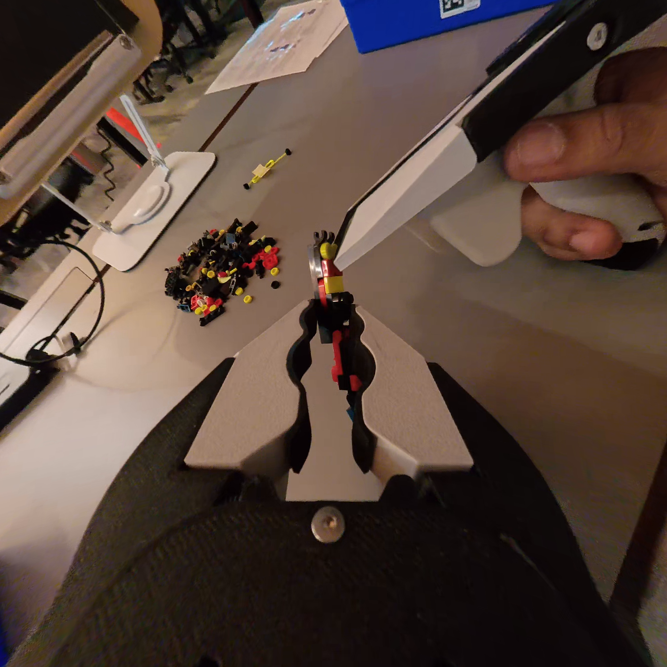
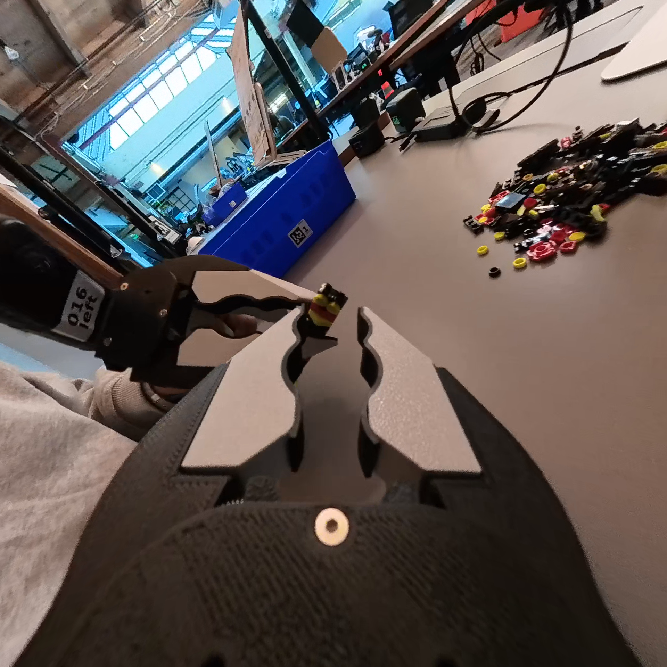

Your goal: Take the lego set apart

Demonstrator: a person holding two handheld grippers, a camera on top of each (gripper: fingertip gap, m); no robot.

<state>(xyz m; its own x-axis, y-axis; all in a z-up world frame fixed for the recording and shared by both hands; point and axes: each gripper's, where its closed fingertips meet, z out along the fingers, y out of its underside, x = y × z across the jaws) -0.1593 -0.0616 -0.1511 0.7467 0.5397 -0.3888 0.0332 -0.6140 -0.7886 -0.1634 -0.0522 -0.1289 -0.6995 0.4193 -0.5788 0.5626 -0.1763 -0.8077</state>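
My left gripper [image 1: 330,306] is shut on a small lego assembly [image 1: 334,285] of red, black and yellow pieces, held above the table. The assembly's yellow and red top sticks out past the fingertips. My right gripper [image 1: 337,252] comes in from the upper right, and its tip touches the assembly's top. In the right wrist view the right gripper [image 2: 330,315] is open. The assembly [image 2: 326,310] sits between its fingertips, close against the left finger [image 2: 288,335]. The left gripper [image 2: 151,317] also shows there, coming from the left.
A pile of loose lego pieces [image 1: 223,267] lies on the grey table [image 1: 469,343], left of the grippers; it also shows in the right wrist view [image 2: 577,187]. A yellow axle piece [image 1: 267,168], a white lamp base [image 1: 155,209], a blue bin [image 2: 288,216], paper [image 1: 278,47] and cables [image 2: 480,108] lie farther off. Both grippers' tips are close together, under 4 cm apart.
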